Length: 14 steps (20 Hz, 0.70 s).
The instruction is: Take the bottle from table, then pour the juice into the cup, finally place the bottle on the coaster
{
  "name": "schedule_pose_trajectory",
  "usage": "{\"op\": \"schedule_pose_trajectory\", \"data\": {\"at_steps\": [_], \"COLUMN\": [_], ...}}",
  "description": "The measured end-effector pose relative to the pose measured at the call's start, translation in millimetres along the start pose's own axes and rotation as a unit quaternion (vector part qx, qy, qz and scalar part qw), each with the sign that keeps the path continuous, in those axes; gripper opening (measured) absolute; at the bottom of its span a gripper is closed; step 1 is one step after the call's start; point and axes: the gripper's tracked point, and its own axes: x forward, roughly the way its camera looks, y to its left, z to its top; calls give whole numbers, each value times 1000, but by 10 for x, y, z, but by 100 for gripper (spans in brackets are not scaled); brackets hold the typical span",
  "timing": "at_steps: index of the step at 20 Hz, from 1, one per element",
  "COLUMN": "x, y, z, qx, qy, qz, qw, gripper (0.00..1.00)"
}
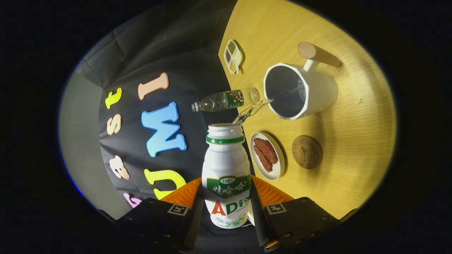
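Note:
My gripper [226, 204] is shut on a white bottle [226, 165] with a green band and an open mouth, held between both fingers and tipped over. A clear stream of liquid [252, 109] runs from its mouth into the white cup [300, 90], which stands on the wooden table [353, 141] beyond the bottle. The cup has a wooden handle [317, 53]. A round cork coaster [306, 151] lies on the table just this side of the cup, bare.
A small white plate [279, 165] with dark brown pieces sits beside the coaster. A clear plastic water bottle [226, 100] stands near the table edge. A little divided dish [233, 56] with seeds rests farther along that edge.

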Motion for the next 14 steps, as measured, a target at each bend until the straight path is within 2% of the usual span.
{"op": "schedule_pose_trajectory", "data": {"at_steps": [14], "x": [36], "y": [3], "z": [89], "qx": [40], "qy": [-18], "qz": [-8], "qw": [999], "gripper": [64]}}
